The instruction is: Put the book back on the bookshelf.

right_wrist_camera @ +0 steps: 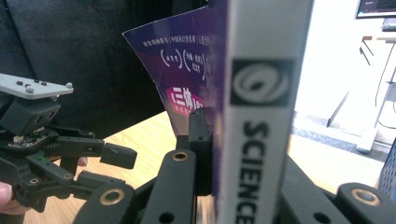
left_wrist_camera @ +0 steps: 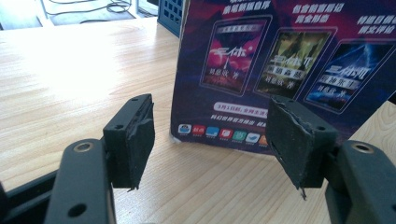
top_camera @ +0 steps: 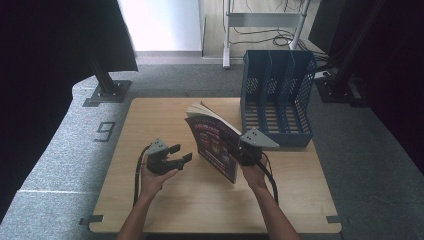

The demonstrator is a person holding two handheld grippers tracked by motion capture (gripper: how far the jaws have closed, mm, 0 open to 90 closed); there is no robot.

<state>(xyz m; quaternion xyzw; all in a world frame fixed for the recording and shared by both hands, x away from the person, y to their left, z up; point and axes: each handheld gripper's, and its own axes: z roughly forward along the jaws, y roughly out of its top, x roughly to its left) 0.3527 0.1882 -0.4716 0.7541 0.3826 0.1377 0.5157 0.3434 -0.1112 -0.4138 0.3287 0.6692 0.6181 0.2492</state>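
Two grippers: both over the wooden surface (top_camera: 165,210), each held in a hand.
Book (top_camera: 214,145): upright on its lower edge near the middle of the surface, purple cover facing the left gripper, spine reading "SCIENCE" in the right gripper view.
Right gripper (top_camera: 240,150): jaws clamped on the book at the spine edge.
Left gripper (top_camera: 181,154): jaws wide apart, holding nothing, just beside the cover, apparently not touching.
File rack (top_camera: 277,95): blue, at the far right of the surface, behind the book.
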